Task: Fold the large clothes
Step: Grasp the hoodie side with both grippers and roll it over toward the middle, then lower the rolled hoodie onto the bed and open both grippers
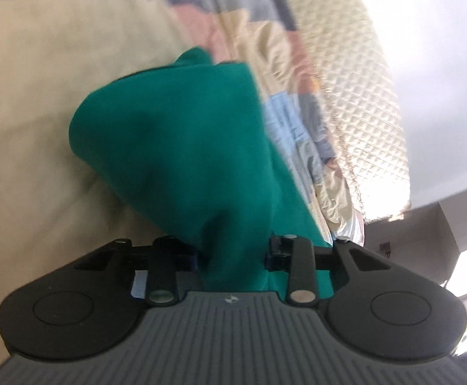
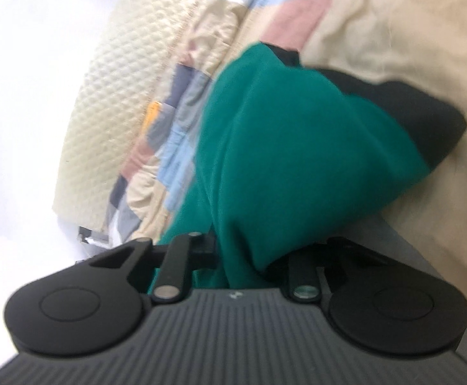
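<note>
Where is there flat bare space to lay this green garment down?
Bare beige sheet lies beside the green garment, opposite the patchwork quilt. That quilt side, against the cream textured blanket, is crowded and rumpled.

A beige sheet (image 1: pixel 40 122) covers the bed beside a patchwork quilt (image 1: pixel 284 73) and a cream waffle-textured blanket (image 1: pixel 355 73).

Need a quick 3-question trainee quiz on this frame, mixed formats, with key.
1. True or false: both tongs are shut on the green garment.
2. The black trim on the garment shows in which view? A) left wrist B) right wrist
3. Fill in: the garment lies over a ____ sheet.

Key: 1 true: left tongs and right tongs both pinch green cloth. 2 B. 3 beige.
</note>
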Available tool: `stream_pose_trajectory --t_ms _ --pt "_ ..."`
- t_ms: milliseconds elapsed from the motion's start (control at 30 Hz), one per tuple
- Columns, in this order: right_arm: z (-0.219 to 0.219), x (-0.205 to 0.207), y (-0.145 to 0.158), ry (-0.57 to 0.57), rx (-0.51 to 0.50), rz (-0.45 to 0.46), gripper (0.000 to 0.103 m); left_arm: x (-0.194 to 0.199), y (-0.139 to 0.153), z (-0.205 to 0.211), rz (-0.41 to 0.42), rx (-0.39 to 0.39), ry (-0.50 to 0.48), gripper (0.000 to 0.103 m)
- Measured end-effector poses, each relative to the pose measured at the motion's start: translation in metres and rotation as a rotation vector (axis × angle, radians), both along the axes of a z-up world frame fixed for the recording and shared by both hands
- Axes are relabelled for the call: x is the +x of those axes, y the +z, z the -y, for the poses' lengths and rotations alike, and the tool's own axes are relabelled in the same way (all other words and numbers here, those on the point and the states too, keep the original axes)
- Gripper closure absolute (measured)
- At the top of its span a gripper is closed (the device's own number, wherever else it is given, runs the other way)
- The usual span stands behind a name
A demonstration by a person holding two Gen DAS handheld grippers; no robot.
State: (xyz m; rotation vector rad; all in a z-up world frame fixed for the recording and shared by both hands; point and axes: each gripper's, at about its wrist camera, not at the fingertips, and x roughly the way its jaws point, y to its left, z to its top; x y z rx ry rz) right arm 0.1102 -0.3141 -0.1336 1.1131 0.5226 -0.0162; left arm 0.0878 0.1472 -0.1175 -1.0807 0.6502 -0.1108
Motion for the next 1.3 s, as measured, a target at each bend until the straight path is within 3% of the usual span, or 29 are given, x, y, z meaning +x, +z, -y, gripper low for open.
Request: stream_pose_trajectory --t_ms 167,433,533,633,733,800,900,967,1100,1200,1300 --pt "0.000 -0.026 0.034 0.033 -0.067 0.052 0.080 -0.023 0.037 -0.006 0.030 0.024 -0.027 0.066" --pt "0.024 -0.091 0.080 0.097 -0.101 0.049 0.079 -0.086 0.111 -0.010 0.044 0.114 -0.099 0.066" --pt "0.028 -0.120 0.090 0.116 -0.102 0.044 0.079 -0.113 0.121 -0.008 0.025 0.144 -0.115 0.065" --pt "0.026 -0.133 0.080 0.113 -0.115 0.013 0.078 -0.123 0.113 -0.004 -0.007 0.179 -0.131 0.063" --pt "0.025 -0.131 0.071 0.113 -0.139 -0.016 0.073 -0.115 0.104 -0.002 -0.016 0.190 -0.147 0.055" --pt "0.023 -0.126 0.071 0.111 -0.141 -0.021 0.070 -0.108 0.102 -0.005 0.015 0.148 -0.152 0.046" --pt "0.024 -0.118 0.080 0.105 -0.122 0.004 0.059 -0.098 0.108 -0.012 0.057 0.085 -0.140 0.043" --pt "0.024 -0.110 0.087 0.102 -0.119 0.022 0.057 -0.090 0.117 -0.013 0.076 0.068 -0.129 0.042" --pt "0.025 -0.087 0.098 0.095 -0.105 0.050 0.049 -0.066 0.130 -0.009 0.105 0.063 -0.120 0.041" --pt "0.026 -0.069 0.102 0.099 -0.090 0.066 0.035 -0.046 0.133 -0.002 0.123 0.094 -0.122 0.037" --pt "0.027 -0.047 0.099 0.104 -0.100 0.041 0.034 -0.019 0.129 0.005 0.069 0.122 -0.133 0.037"
